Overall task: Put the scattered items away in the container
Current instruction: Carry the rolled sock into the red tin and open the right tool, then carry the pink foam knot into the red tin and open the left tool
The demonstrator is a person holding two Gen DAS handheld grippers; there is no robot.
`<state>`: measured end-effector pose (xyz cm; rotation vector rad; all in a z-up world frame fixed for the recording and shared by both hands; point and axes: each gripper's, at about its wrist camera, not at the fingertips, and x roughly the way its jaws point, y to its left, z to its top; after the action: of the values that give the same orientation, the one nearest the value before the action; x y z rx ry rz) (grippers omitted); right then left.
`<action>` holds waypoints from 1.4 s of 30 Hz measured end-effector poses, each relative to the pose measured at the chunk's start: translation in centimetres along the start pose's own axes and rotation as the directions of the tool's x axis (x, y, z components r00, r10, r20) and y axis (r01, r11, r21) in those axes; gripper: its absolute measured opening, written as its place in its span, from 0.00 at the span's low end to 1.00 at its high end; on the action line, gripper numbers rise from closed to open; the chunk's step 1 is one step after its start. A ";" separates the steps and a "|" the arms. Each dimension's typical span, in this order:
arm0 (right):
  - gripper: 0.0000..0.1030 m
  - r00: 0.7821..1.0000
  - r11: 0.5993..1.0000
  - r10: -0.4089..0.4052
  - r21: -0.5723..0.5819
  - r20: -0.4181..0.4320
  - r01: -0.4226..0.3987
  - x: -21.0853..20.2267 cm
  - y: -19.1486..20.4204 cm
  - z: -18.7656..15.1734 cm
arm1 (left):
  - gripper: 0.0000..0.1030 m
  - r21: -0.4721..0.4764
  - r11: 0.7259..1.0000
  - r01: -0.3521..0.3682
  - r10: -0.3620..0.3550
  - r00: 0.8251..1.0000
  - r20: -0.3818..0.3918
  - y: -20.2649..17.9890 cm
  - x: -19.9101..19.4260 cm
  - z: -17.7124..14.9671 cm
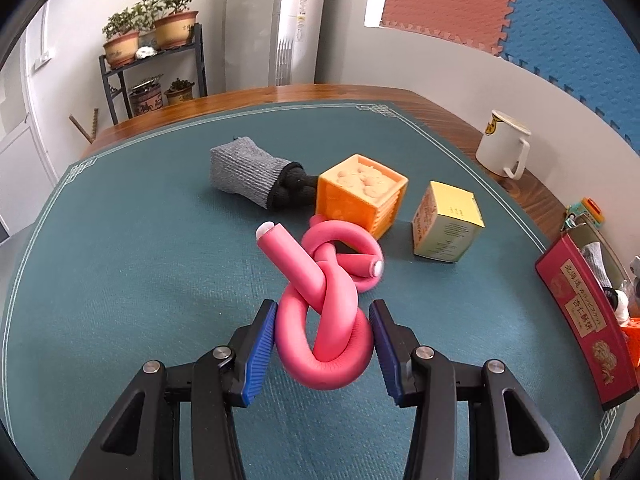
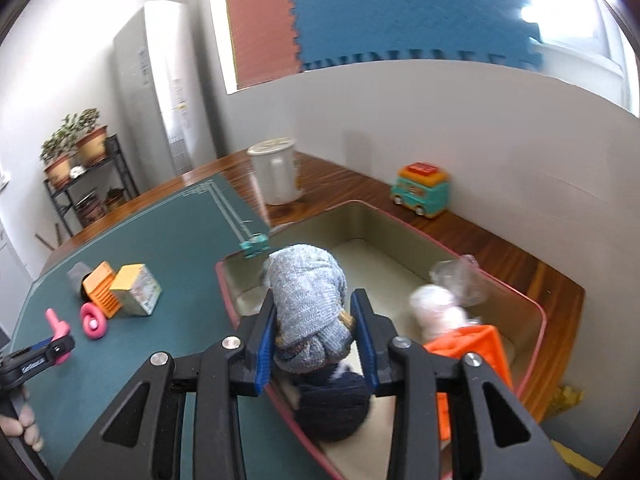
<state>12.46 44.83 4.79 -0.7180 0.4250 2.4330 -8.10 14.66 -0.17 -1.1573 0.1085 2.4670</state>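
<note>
Your left gripper (image 1: 324, 344) straddles the pink foam knot (image 1: 326, 300), pads touching its near loop; its long axis runs away from you. Beyond it: orange block (image 1: 360, 196), sock (image 1: 256, 176). Right gripper (image 2: 316, 334) is clamped on a grey sock (image 2: 306, 304) over the tin (image 2: 532, 300).

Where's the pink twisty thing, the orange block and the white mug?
Knotted pink foam tube (image 1: 324, 320): left wrist view, lower loop.
Orange plastic cube (image 1: 352, 200): left wrist view, front face.
White enamel mug (image 1: 500, 148): left wrist view, side wall.
</note>
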 end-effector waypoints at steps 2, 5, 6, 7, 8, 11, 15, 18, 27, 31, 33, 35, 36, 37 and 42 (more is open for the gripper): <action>0.40 1.000 1.000 -0.005 0.009 -0.002 0.005 0.0 -0.3 -0.3 | 0.47 0.007 1.000 0.005 -0.005 1.000 0.004 -0.4 -0.4 0.0; 0.48 1.000 1.000 -0.006 0.029 -0.008 0.006 -0.2 -0.8 -0.8 | 0.47 0.017 1.000 0.012 -0.012 1.000 0.009 -1.0 -0.9 -0.1; 0.52 1.000 0.999 -0.005 0.036 -0.003 0.006 -0.3 -1.0 -0.8 | 0.47 0.022 1.000 0.013 -0.013 1.000 0.010 -1.3 -1.0 -0.2; 0.62 1.000 0.999 -0.006 0.041 0.004 0.006 -0.4 -1.2 -0.8 | 0.47 0.027 1.000 0.014 -0.014 1.000 0.011 -1.6 -1.2 -0.2; 0.70 1.000 0.999 -0.007 0.046 0.011 0.007 -0.4 -1.4 -0.9 | 0.47 0.031 0.999 0.016 -0.016 1.000 0.011 -1.9 -1.3 -0.3; 0.70 0.999 0.999 -0.010 0.048 0.035 0.009 -0.8 -1.8 -0.9 | 0.47 0.041 0.999 0.019 -0.020 1.000 0.010 -2.8 -1.6 -0.4; 0.70 0.998 0.999 -0.007 0.047 0.060 0.004 -1.5 -2.3 -1.1 | 0.47 0.061 0.998 0.026 -0.027 1.000 0.013 -4.2 -2.0 -0.3; 0.70 0.998 0.998 0.000 0.060 0.060 -0.003 -1.6 -3.0 -1.4 | 0.47 0.081 0.996 0.038 -0.040 0.999 0.018 -5.6 -2.4 -0.2; 0.70 0.998 0.994 0.011 0.105 0.060 -0.017 -1.8 -5.4 -1.7 | 0.47 0.165 0.983 0.084 -0.091 0.995 0.032 -11.5 -3.7 0.4; 0.70 0.997 0.992 0.005 0.122 0.075 -0.014 -2.5 -6.6 -1.6 | 0.47 0.209 0.971 0.112 -0.122 0.992 0.033 -14.5 -4.1 0.7; 0.70 0.997 0.991 0.002 0.130 0.083 -0.013 -2.8 -7.2 -1.5 | 0.47 0.232 0.964 0.133 -0.144 0.989 0.031 -16.3 -4.3 1.0; 0.70 0.996 0.990 -0.001 0.138 0.091 -0.012 -3.1 -7.8 -1.5 | 0.47 0.259 0.954 0.153 -0.167 0.985 0.034 -18.2 -4.6 1.2; 0.70 0.996 0.990 -0.002 0.142 0.095 -0.011 -3.2 -8.0 -1.5 | 0.47 0.275 0.948 0.163 -0.180 0.983 0.037 -19.2 -4.7 1.3; 0.70 0.995 0.989 -0.004 0.147 0.098 -0.011 -3.4 -8.3 -1.4 | 0.47 0.291 0.940 0.176 -0.196 0.980 0.040 -20.3 -5.0 1.4; 0.70 0.991 0.984 -0.032 0.175 0.131 0.008 -4.6 -10.1 -1.2 | 0.47 0.361 0.906 0.221 -0.255 0.966 0.047 -24.8 -5.6 1.5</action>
<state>22.12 50.35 5.12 -0.4792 0.5658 2.3719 3.87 35.75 7.56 -0.8447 0.3471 2.1669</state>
